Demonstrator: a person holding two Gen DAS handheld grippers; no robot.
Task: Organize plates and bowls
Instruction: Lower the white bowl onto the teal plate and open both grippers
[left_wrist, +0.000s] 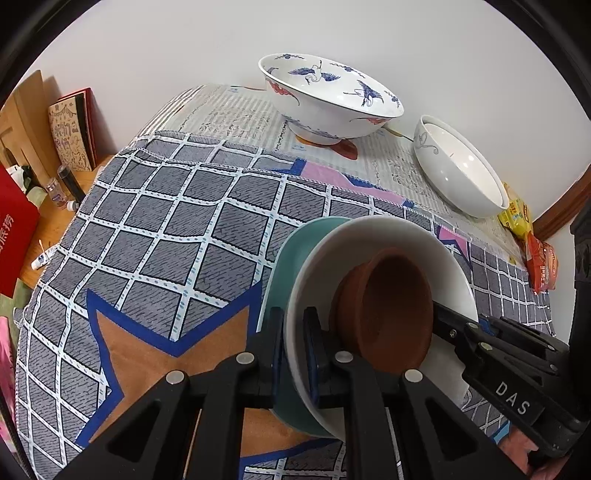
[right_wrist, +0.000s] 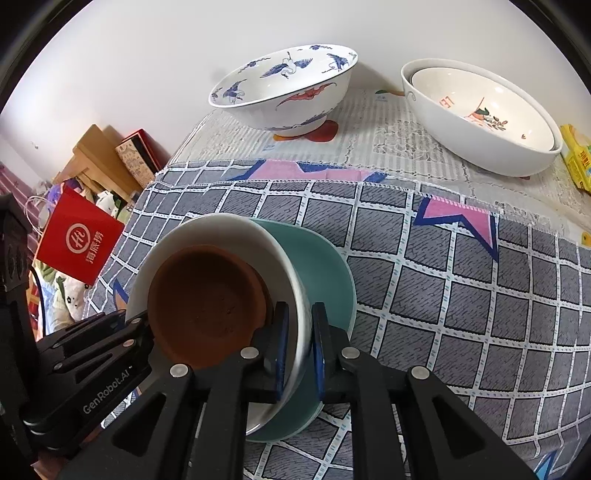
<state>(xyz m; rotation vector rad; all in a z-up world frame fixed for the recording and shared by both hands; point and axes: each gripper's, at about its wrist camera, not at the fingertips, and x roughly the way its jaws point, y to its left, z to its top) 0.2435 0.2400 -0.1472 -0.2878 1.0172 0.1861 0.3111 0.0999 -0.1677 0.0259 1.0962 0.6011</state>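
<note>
Table (left_wrist: 155, 229) under a grey checked cloth with blue-edged star patches; a pale printed cloth (left_wrist: 236, 114) covers the far end by the wall; biggest dish is the crane-pattern bowl (left_wrist: 325, 99) standing upright at the back on the pale cloth; beside it on the right a white bowl (left_wrist: 458, 173), and the right wrist view shows a second, cream bowl (right_wrist: 480, 107) nested inside it; both well apart from the stack in front; stack sits near the front edge on the checked cloth: teal plate (left_wrist: 284, 258) at the bottom, white plate (left_wrist: 373, 232) on it, brown clay bowl (left_wrist: 388, 302) in the white plate; left gripper (left_wrist: 293, 343) clenched on the stack's left rim, one pad outside the teal plate, the other inside the white one; right gripper (right_wrist: 297, 339) pinching the opposite rim of the white plate, teal plate outside its outer pad; cannot tell whether the stack rests on the cloth or is just lifted; left of the table: red paper bag (right_wrist: 79, 240), books against the wall (left_wrist: 72, 133), small bottles (left_wrist: 61, 188); yellow and orange snack packets (left_wrist: 524, 229) at the far right edge
</note>
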